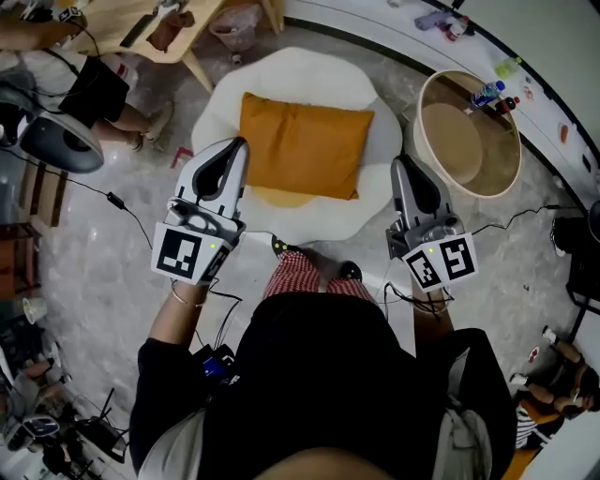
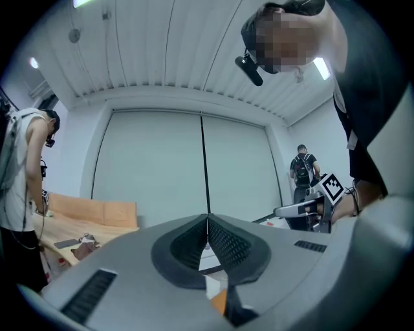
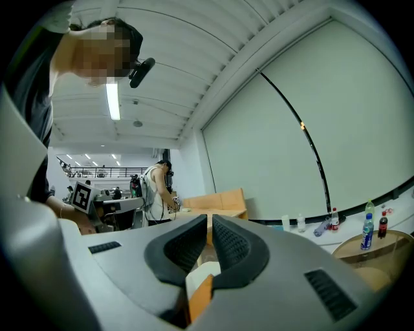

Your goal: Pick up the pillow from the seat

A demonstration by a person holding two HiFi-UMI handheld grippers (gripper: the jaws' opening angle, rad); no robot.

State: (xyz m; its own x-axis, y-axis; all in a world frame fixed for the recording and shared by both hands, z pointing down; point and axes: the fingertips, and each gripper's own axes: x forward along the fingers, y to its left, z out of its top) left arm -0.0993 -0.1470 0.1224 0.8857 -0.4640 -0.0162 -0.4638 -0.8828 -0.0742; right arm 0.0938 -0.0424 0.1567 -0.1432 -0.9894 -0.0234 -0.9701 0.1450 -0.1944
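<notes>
Ahead of both empty, closed jaws, the pillow (image 1: 305, 143) lies on the seat (image 1: 300, 70), not yet picked up by left gripper (image 1: 232, 150) or right gripper (image 1: 397, 165).

OCCLUDED: rim of white round padded seat (image 1: 295, 70) left and right of orange square fabric pillow (image 1: 305, 145), behind left gripper (image 1: 238, 143) and right gripper (image 1: 400, 161) | CUT OFF: pale wooden table (image 1: 108, 28) up-left of pillow, by top edge | UNREADABLE: labels of small plastic bottles (image 1: 487, 93) right of pillow

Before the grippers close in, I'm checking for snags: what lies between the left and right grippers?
In the head view, only the orange pillow on the white seat lies between the left gripper and the right gripper.
</notes>
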